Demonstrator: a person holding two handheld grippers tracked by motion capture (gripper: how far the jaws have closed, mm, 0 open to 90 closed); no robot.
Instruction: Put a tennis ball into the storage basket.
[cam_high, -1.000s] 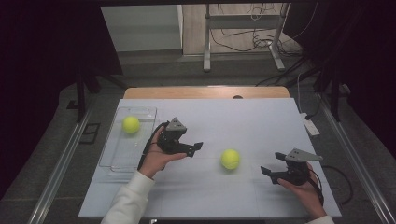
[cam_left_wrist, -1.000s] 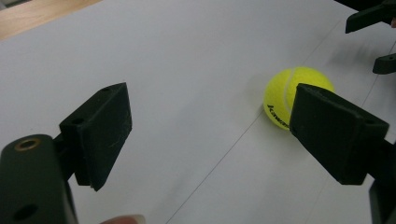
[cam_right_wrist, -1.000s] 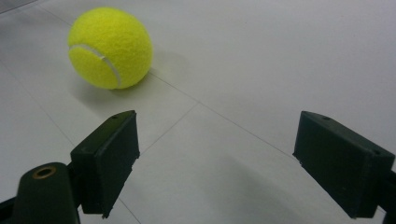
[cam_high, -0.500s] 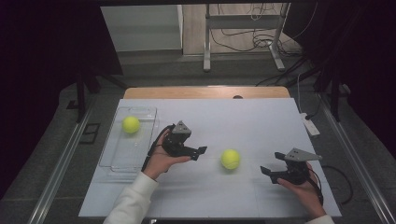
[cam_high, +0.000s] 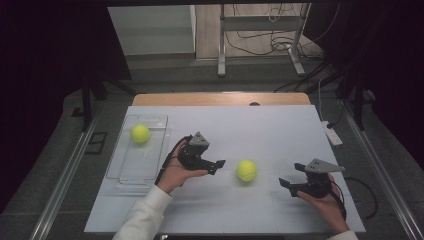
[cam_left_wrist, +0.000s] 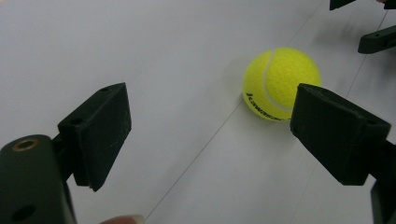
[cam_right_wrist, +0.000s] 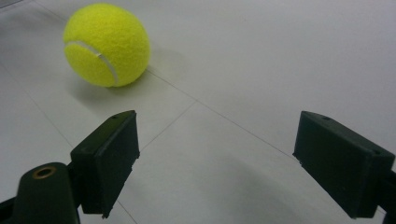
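Yellow tennis ball (cam_high: 246, 170) on the white table (cam_high: 280, 130), between two grippers.
Left gripper (cam_high: 218, 165) and right gripper (cam_high: 289, 182) both gape, jaws holding nothing (ball untouched, near the left one).

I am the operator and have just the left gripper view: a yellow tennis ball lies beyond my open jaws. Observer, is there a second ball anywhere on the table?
Observer: Yes. A second tennis ball lies in a clear tray at the table's left side.
Operator: Where is the other hand-held gripper?
Observer: The right hand-held gripper sits right of the free tennis ball, pointing toward it, jaws open and empty.
Operator: Is my gripper touching the ball?
Observer: No. The left hand-held gripper stops short, with bare table between.
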